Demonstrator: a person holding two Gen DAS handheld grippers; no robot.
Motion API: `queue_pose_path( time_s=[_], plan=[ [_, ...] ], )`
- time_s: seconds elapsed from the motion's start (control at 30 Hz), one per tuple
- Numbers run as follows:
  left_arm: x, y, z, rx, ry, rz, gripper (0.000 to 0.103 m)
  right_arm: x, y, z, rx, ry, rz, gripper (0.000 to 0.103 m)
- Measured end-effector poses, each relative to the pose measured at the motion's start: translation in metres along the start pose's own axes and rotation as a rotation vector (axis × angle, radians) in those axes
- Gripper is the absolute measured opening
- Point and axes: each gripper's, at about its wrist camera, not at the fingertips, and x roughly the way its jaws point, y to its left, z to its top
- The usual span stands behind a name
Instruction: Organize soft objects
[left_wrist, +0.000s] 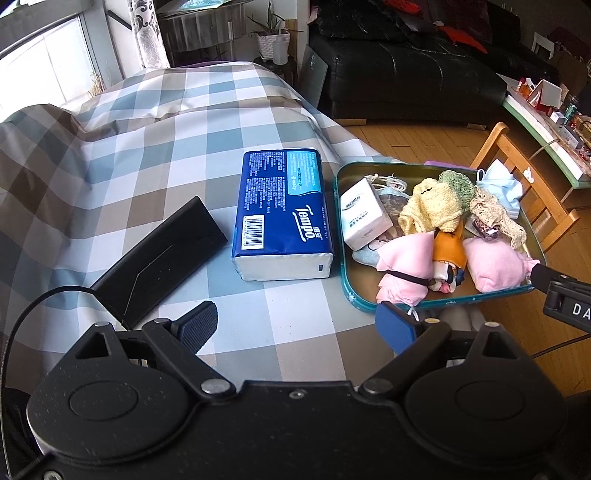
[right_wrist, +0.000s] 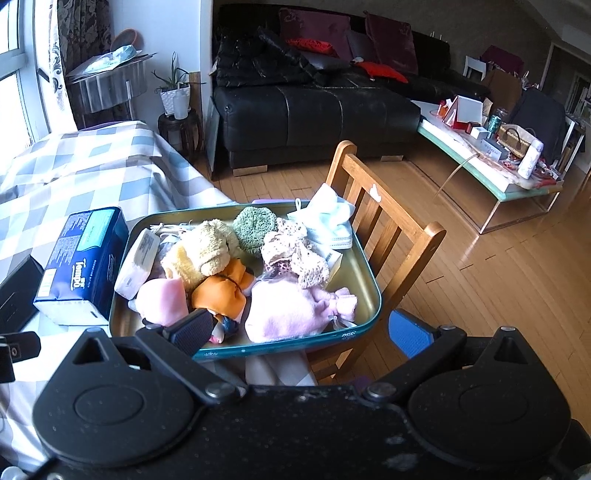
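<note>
A teal-rimmed metal tray at the table's right edge holds several soft things: pink pouches, an orange doll, a yellow plush, a green knitted ball, lace cloth, face masks and a small white tissue pack. A blue Tempo tissue pack lies left of the tray. My left gripper is open over the tablecloth in front of the pack. My right gripper is open at the tray's near rim.
A black case lies on the checked tablecloth left of the tissue pack. A wooden chair stands right behind the tray. Beyond it are a black sofa and a cluttered low table on wooden floor.
</note>
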Motion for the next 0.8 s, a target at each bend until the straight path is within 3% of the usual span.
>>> queue_pose_path(
  time_s=[0.8],
  plan=[
    [0.012, -0.005, -0.006, 0.005, 0.037, 0.006, 0.09, 0.013, -0.001, -0.004, 0.018, 0.051, 0.019, 0.103]
  ],
)
